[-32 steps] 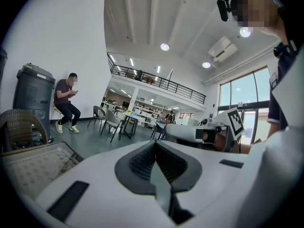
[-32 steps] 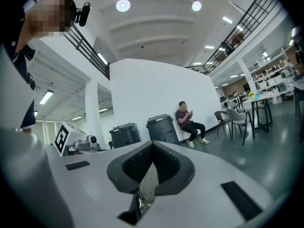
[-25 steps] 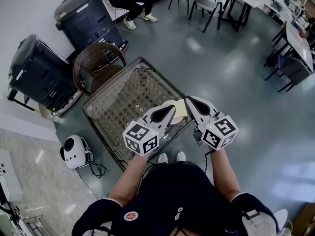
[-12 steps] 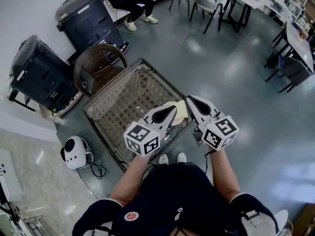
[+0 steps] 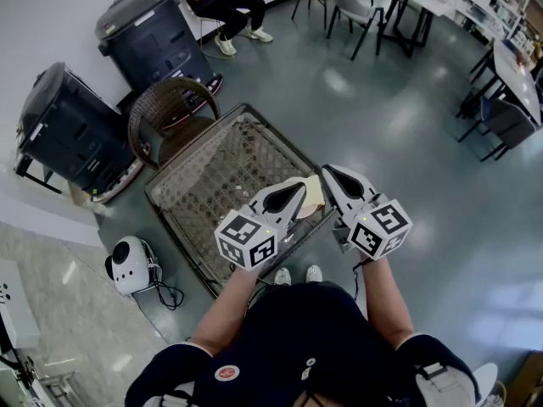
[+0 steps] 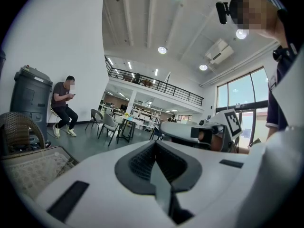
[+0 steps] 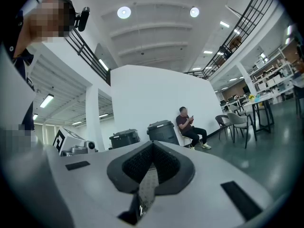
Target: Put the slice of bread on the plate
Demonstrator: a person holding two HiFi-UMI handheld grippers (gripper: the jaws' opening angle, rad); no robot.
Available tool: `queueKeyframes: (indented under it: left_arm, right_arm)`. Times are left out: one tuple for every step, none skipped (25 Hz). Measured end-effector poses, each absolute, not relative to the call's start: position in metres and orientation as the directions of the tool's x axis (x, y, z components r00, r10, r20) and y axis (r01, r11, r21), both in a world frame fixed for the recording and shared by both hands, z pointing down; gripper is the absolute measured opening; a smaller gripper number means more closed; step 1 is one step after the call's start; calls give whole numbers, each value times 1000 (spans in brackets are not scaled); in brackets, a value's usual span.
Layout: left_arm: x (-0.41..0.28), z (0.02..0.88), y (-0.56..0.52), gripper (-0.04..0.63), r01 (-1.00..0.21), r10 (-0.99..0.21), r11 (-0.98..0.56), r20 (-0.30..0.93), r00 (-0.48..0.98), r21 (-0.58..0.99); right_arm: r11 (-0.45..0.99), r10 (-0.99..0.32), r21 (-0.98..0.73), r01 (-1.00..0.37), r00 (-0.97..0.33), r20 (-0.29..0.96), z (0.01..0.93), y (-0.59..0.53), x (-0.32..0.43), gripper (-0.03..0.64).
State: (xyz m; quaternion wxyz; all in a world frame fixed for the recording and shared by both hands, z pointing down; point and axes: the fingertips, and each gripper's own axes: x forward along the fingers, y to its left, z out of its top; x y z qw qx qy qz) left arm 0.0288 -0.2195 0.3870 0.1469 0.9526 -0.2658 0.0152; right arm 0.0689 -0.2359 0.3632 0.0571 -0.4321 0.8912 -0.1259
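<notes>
Head view: the bread (image 5: pixel 312 195), a pale patch, lies at the five o'clock edge of the table (image 5: pixel 204 176). It is too small to tell whether a plate is under it. The left gripper (image 5: pixel 293 192) sits at its nine o'clock and the right gripper (image 5: pixel 329 175) at its one o'clock, likely flanking it ready for a pick.

Left gripper view: the jaws are pressed together and empty. The gripper is held level, so the table shows only at eight o'clock.

Right gripper view: the jaws are likewise pressed together and empty, aimed level across the room, with the bread out of sight.
</notes>
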Motion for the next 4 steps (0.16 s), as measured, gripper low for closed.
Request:
queueKeyframes:
  left_arm:
    - [28,386,-220,6,-510,-502,-816,107,859,271]
    - [28,385,-221,6,-510,-501,-817,106,859,270]
    - [27,384,-221,6,-510,-501,-817,106,859,270]
    - [27,383,-222,6,-509,-501,-817,105,859,269]
  right_arm:
    - [595,-784,-274,-756,-620,6,362,-237,68,6]
    - [595,-784,-275,-755,-620,5,361,-238,68,7]
    - [595,-784,-277,-754,-620,5,360,-238,67,7]
    - [595,-784,-279,-754,-620,4,360,-239,67,6]
